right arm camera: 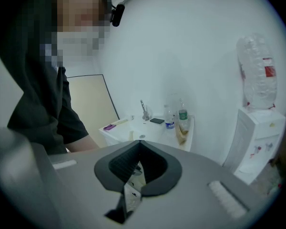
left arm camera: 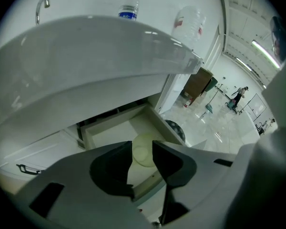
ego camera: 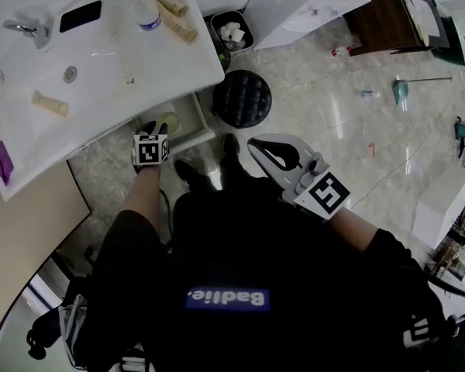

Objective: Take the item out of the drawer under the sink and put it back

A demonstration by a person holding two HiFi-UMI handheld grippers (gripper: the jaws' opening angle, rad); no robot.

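The drawer [ego camera: 204, 134] under the white sink counter [ego camera: 194, 68] stands pulled out. A pale green round item [ego camera: 169, 120] lies flat inside it. My left gripper [ego camera: 151, 129] hangs just above the drawer's front, pointing steeply down at the item. In the left gripper view its jaws [left arm camera: 142, 145] are open, and the green item [left arm camera: 143, 158] shows through the gap on the drawer floor [left arm camera: 112, 130], with no pad touching it. My right gripper [ego camera: 253, 144] is held off to the right over my lap, shut and empty, tips together [right arm camera: 139, 143].
A black round stool [ego camera: 242, 98] stands right of the drawer, with a small bin [ego camera: 232, 33] behind it and a water dispenser [ego camera: 306, 6] further back. Bottles [ego camera: 146, 10], a phone [ego camera: 81, 15] and a faucet [ego camera: 23, 28] are on the counter. My shoes [ego camera: 187, 173] stand before the drawer.
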